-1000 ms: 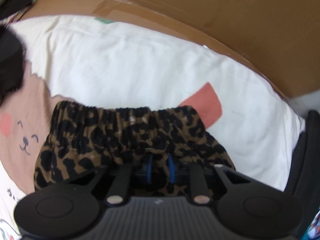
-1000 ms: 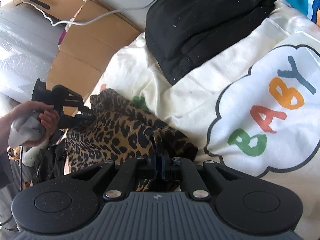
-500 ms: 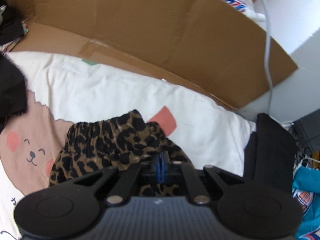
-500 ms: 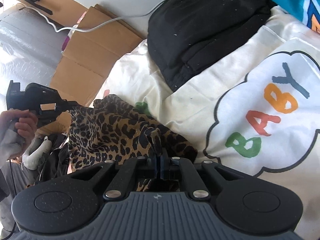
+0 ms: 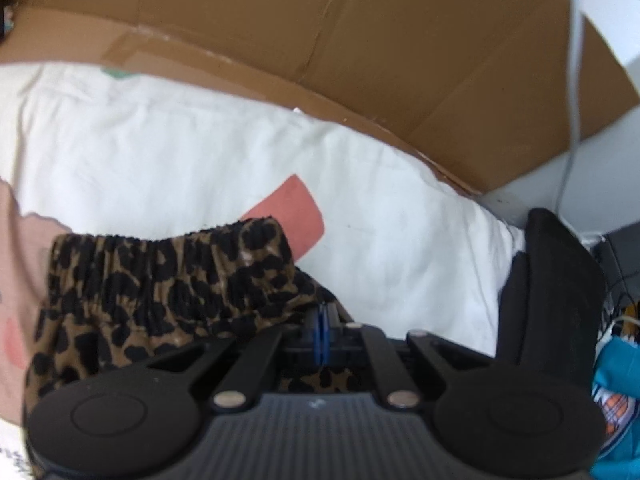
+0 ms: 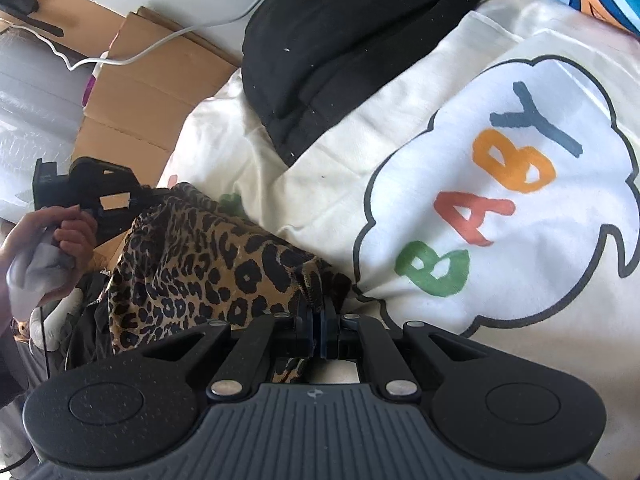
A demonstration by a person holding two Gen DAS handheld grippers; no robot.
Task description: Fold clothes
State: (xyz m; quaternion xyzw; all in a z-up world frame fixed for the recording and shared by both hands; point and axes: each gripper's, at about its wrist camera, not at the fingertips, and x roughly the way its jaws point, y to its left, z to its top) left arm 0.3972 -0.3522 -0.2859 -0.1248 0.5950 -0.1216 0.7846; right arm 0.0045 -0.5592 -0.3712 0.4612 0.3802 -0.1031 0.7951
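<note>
Leopard-print shorts (image 5: pixel 160 280) with an elastic waistband lie on a white printed bedsheet (image 5: pixel 180 152). My left gripper (image 5: pixel 322 334) is shut on the shorts' right edge, blue pads pressed together. In the right wrist view the shorts (image 6: pixel 200 264) are bunched and lifted at the left. My right gripper (image 6: pixel 318 330) is shut on a corner of the fabric. The left gripper (image 6: pixel 100 196) shows there too, held in a hand and gripping the shorts' far edge.
A brown cardboard sheet (image 5: pixel 360 60) stands behind the bed. A folded black garment (image 6: pixel 360 40) lies on the sheet by the "BABY" print (image 6: pixel 492 200). A black object (image 5: pixel 556 288) and teal cloth (image 5: pixel 616 392) are at the right. A white cable (image 6: pixel 160 44) runs along the wall.
The left gripper shut on the shorts, lifted their edge and shifted, folding the waistband over. The right gripper stayed shut on its corner.
</note>
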